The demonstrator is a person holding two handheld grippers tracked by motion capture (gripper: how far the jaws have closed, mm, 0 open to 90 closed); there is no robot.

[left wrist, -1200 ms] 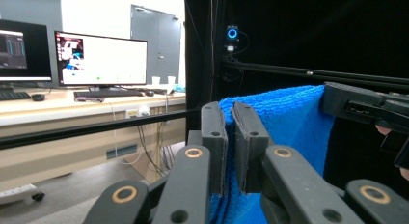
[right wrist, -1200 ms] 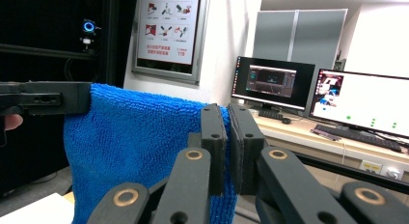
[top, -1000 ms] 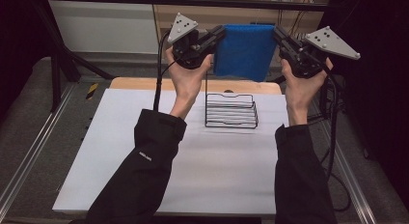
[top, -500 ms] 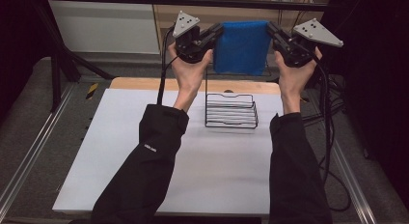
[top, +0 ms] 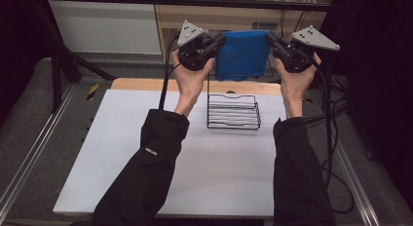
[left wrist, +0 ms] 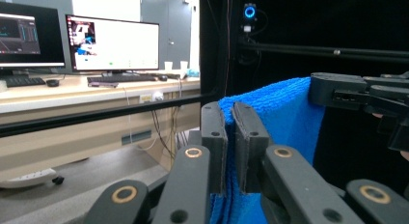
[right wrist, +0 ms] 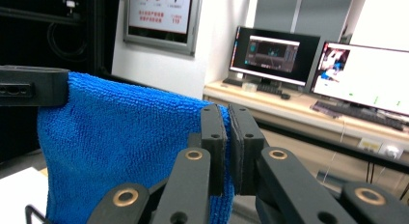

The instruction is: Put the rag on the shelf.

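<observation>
Blue terry cloth (top: 242, 54) hangs stretched at the top centre of the high view — the left gripper (top: 214, 44) pinches one upper corner between its fingers, the right gripper (top: 273, 44) the other. It is lifted and spread; what's left, likely, is lowering it onto the wire rack (top: 233, 111) on the worktop (top: 122, 153) below.

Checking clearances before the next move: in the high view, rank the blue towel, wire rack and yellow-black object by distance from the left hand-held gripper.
1. Blue towel: clamped in the left hand-held gripper.
2. Wire rack: below it, mid-table.
3. Yellow-black object: off the table's left edge.
</observation>
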